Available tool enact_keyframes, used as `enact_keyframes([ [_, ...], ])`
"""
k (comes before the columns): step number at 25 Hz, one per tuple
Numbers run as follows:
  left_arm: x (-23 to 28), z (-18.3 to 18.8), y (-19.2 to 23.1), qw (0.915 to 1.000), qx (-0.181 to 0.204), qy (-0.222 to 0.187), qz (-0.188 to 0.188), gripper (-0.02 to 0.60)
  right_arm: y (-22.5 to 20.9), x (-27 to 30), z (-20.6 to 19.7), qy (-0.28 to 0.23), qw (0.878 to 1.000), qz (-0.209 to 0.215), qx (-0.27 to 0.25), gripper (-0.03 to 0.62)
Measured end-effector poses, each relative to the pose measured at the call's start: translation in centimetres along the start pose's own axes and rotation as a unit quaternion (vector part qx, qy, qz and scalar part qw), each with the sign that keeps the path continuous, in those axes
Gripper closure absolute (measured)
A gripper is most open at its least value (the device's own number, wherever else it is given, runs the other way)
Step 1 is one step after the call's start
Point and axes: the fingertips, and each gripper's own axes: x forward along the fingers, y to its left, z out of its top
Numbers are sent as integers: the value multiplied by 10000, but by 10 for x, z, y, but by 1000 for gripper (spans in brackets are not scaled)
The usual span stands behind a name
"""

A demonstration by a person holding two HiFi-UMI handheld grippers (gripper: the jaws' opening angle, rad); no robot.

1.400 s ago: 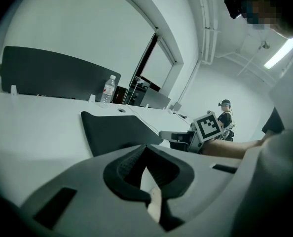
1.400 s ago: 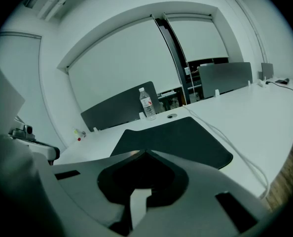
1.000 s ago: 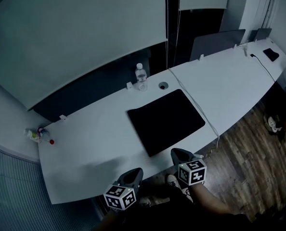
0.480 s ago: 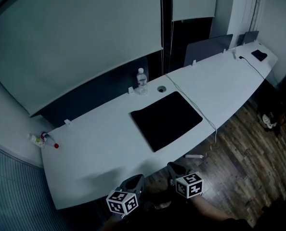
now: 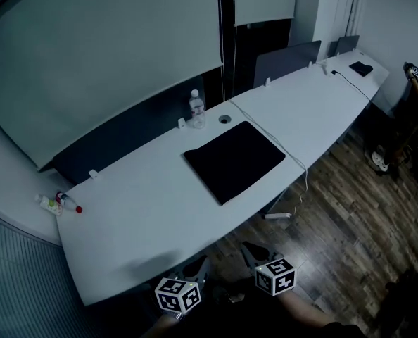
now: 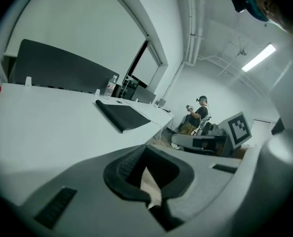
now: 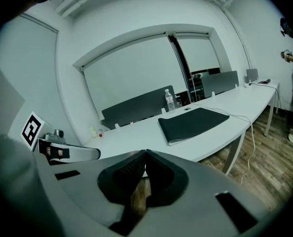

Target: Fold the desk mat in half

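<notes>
Head view now sits farther from the desk (image 5: 138,210) than a second ago; the mat (image 5: 234,160) lies flat, unfolded, well apart from left gripper (image 5: 198,265) and right gripper (image 5: 250,249), both clenched empty.

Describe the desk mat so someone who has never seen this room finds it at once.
Start at the long white desk that runs across the room. Near its middle, just in front of the water bottle and the round cable hole, lies the desk mat. It is the only large flat black rectangle there.
</notes>
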Motion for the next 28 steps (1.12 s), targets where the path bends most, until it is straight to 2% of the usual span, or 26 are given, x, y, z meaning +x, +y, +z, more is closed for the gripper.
enact_keyframes([
  [10,-4,-1,-14,9997,116,-10,-199,575,24,-15,-2,-81,9998,71,-143,571],
  [28,-8,1,-15,9998,88,-101,-167,575,31,-14,-2,36,9992,220,-332,571],
])
